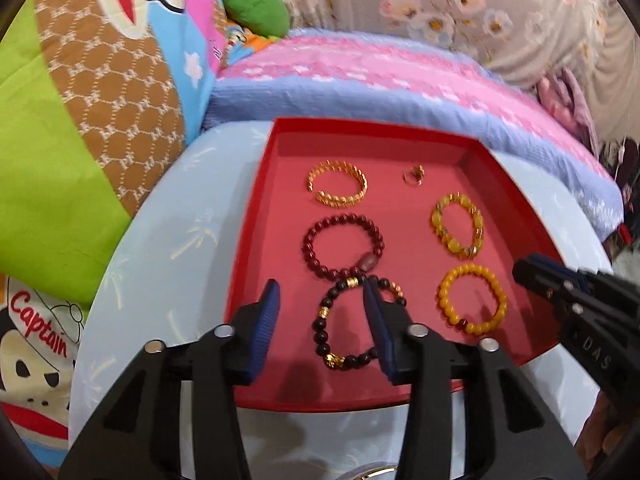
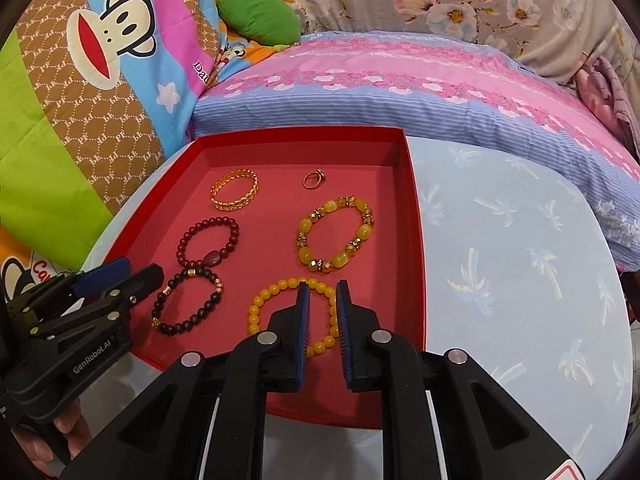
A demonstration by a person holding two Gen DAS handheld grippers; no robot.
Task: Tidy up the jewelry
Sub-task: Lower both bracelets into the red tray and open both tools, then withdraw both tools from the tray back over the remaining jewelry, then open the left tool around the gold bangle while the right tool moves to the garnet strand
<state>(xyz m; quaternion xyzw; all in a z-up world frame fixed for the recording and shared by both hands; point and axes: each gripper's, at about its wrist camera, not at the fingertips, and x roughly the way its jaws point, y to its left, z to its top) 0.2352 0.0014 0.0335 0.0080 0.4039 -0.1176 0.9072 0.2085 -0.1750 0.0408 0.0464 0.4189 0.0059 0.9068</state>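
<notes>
Inside the shallow red cardboard tray (image 2: 414, 216) lie five bracelets and a small gold ring (image 2: 313, 179). Left gripper (image 1: 322, 322) hangs wide open over the dark beaded bracelet (image 1: 325, 334); right gripper (image 2: 322, 326), jaws narrowly parted, straddles the yellow beaded bracelet (image 2: 256, 312).

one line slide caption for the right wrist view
Right gripper open over a yellow bead bracelet in a red tray of jewelry.

A home bedroom: cartoon monkey quilt (image 2: 92, 80) upper left, striped pink pillow (image 2: 400, 92) across the middle, floral bedding (image 2: 460, 4) top right.
</notes>
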